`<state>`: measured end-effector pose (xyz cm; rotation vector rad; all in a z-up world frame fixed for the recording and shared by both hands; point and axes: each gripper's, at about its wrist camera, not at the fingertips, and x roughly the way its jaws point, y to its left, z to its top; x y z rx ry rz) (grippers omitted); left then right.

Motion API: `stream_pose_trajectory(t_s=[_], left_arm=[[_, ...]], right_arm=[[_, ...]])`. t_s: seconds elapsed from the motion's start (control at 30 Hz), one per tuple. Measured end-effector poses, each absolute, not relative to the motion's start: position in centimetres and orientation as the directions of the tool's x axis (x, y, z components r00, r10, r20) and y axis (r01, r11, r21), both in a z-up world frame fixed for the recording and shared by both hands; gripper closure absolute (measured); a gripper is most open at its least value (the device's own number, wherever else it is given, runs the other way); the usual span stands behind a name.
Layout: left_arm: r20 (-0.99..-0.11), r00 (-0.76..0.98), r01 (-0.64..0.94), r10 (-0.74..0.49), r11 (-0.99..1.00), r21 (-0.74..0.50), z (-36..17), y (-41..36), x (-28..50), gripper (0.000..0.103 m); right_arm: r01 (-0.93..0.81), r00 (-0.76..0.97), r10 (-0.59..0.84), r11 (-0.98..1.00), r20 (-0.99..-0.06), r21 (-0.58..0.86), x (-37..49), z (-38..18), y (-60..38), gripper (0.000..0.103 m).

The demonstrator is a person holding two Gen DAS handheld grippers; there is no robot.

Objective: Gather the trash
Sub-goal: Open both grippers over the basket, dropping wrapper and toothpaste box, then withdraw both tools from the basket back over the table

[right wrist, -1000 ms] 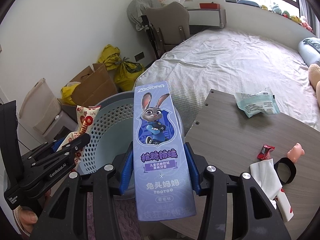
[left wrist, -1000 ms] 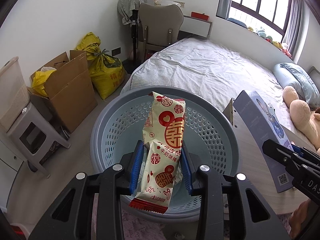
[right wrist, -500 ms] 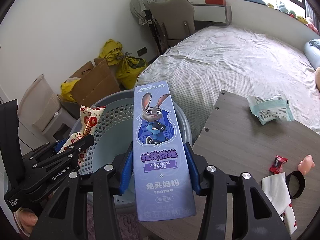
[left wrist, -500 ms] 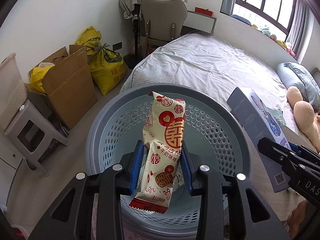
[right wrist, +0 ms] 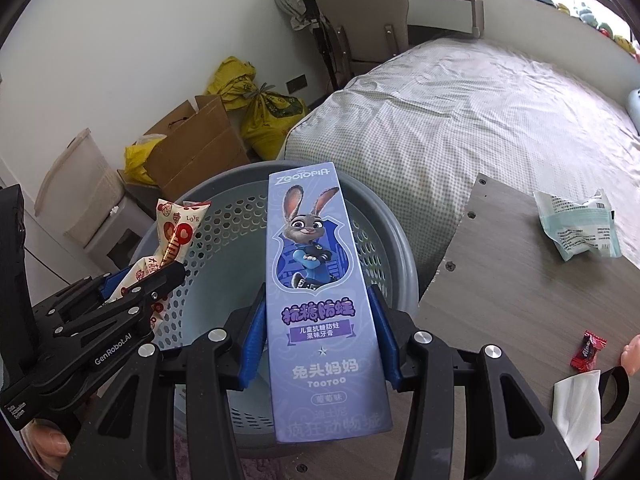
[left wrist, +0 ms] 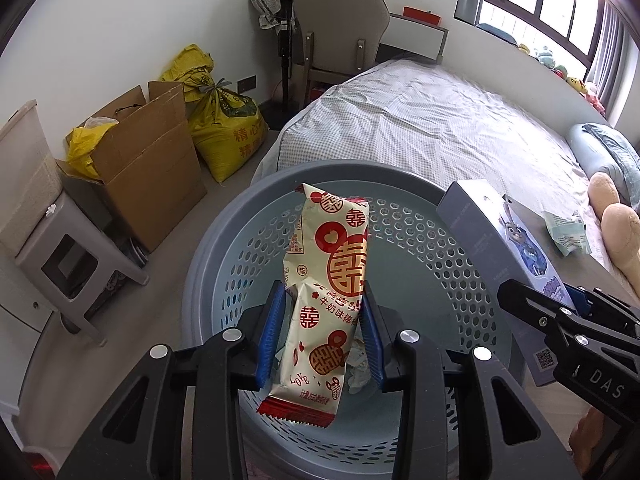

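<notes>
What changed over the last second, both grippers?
Both grippers moved in over the basket: its mouth now fills more of each view, and the table has slid right in the right view. The left gripper stays shut on the snack wrapper, the right gripper on the toothpaste box. Nothing has been released. The litter on the table is unmoved.

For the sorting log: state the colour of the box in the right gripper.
Purple box, clearest in the right wrist view.
</notes>
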<state>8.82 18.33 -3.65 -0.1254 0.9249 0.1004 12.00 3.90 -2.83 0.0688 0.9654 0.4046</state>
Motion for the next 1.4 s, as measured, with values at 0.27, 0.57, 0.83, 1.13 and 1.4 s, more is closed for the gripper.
stream_pose_trajectory(t_s=[0.27,0.57,0.83,1.13,1.4], left_arm=[[-0.797,0.603,-0.152,0.047,0.987,-0.057,-3.3,18.6,8.9,0.061],[-0.792,0.608,-0.165,0.056,0.985,-0.057,-3.0,18.9,8.5,0.047],[-0.789,0.61,-0.171,0.065,0.984,-0.052,-2.8,18.9,7.8,0.045],[-0.782,0.618,-0.19,0.084,0.981,-0.044,-2.2,18.9,6.8,0.042],[-0.777,0.624,-0.19,0.083,0.981,-0.048,-1.8,18.9,6.2,0.042]], right_arm=[[-0.323,0.512,0.382,0.916,-0.77,0.239,12.0,-2.4,4.1,0.045],[-0.317,0.524,0.379,0.918,-0.762,0.238,11.5,-2.2,3.8,0.044],[-0.32,0.524,0.382,0.917,-0.761,0.24,11.2,-2.1,3.8,0.044],[-0.317,0.52,0.385,0.916,-0.763,0.246,10.7,-2.2,3.6,0.044],[-0.307,0.526,0.376,0.92,-0.763,0.242,10.0,-1.9,3.2,0.044]])
